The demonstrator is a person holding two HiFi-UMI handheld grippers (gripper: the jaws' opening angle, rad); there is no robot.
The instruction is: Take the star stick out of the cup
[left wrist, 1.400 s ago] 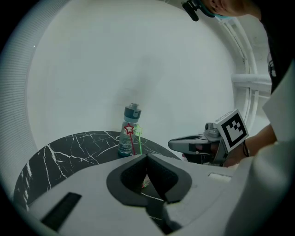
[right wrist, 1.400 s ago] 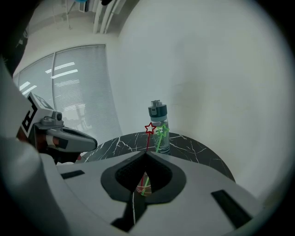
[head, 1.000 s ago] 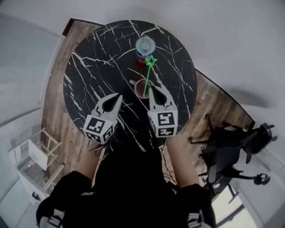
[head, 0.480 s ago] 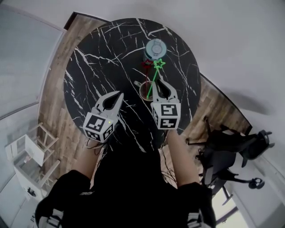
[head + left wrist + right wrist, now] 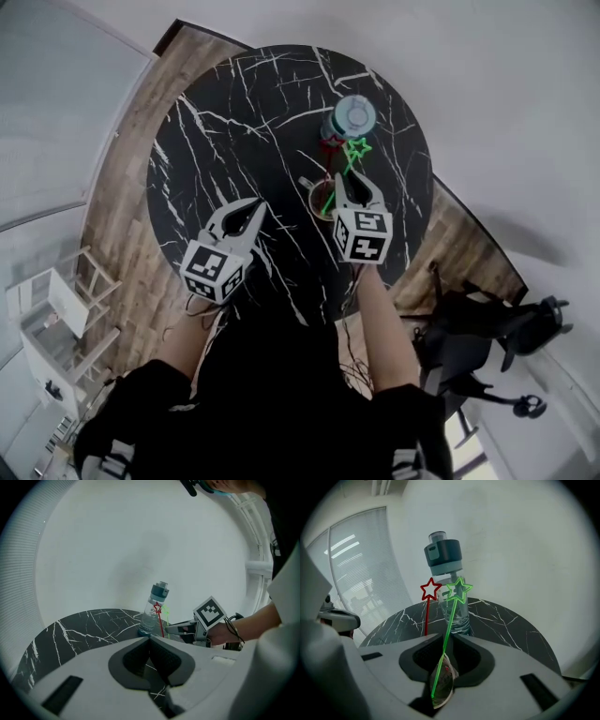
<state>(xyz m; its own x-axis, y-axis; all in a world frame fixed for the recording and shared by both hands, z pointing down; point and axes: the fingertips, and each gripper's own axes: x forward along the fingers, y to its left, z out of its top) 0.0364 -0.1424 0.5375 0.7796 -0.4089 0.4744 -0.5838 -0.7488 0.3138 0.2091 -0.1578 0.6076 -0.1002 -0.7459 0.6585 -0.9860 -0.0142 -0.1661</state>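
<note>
A green star stick (image 5: 457, 592) leans up out of a glass cup (image 5: 441, 686) on the black marble table (image 5: 216, 141). My right gripper (image 5: 445, 639) is above the cup, and its jaws are shut on the green stick's shaft. In the head view the right gripper (image 5: 344, 185) covers part of the cup (image 5: 321, 202), with the green star (image 5: 356, 150) beyond it. A red star stick (image 5: 430, 589) stands beside the green one, its lower end hidden behind my jaw. My left gripper (image 5: 255, 209) hovers left of the cup, shut and holding nothing.
A clear water bottle (image 5: 354, 117) with a grey-blue cap stands just behind the sticks, near the table's far edge. A black office chair (image 5: 487, 323) is on the wooden floor at the right. A white shelf unit (image 5: 47, 319) stands at the left.
My right gripper has moved forward from beside the cup to over it, onto the green stick. The left gripper has hardly moved. The head camera has shifted.
</note>
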